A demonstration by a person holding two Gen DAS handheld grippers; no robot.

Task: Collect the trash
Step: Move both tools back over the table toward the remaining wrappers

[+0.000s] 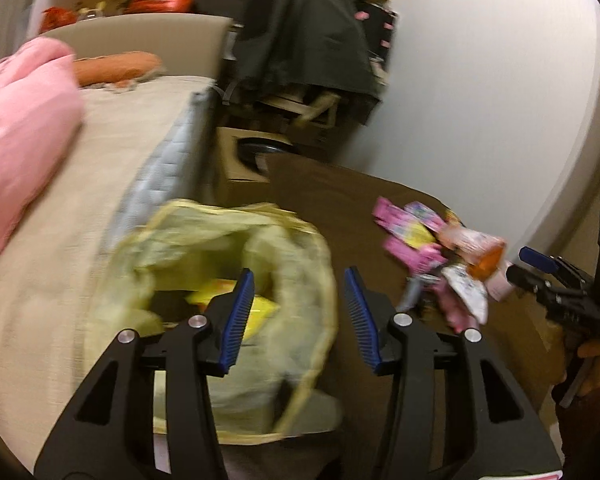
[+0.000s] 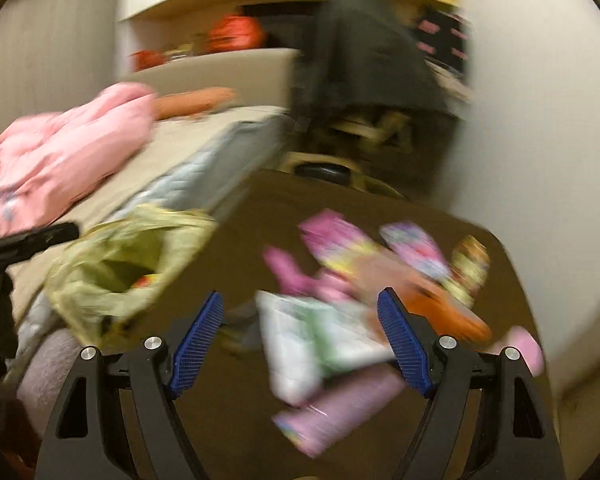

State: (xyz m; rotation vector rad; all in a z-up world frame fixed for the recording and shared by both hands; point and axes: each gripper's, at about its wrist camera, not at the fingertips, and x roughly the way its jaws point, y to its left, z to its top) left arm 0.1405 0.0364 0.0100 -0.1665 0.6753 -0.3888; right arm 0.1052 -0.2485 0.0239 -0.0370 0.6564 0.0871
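A yellow-green trash bag stands open between the bed and a brown table, with yellow wrappers inside. It also shows in the right wrist view. My left gripper is open and empty above the bag's right rim. A pile of pink, white and orange wrappers lies on the brown table. My right gripper is open over the pile, with a white and green wrapper between its jaws. The right gripper also shows in the left wrist view.
A bed with a pink blanket lies to the left. A cardboard box and a chair under dark clothing stand behind the table. A white wall is on the right. Both views are blurred.
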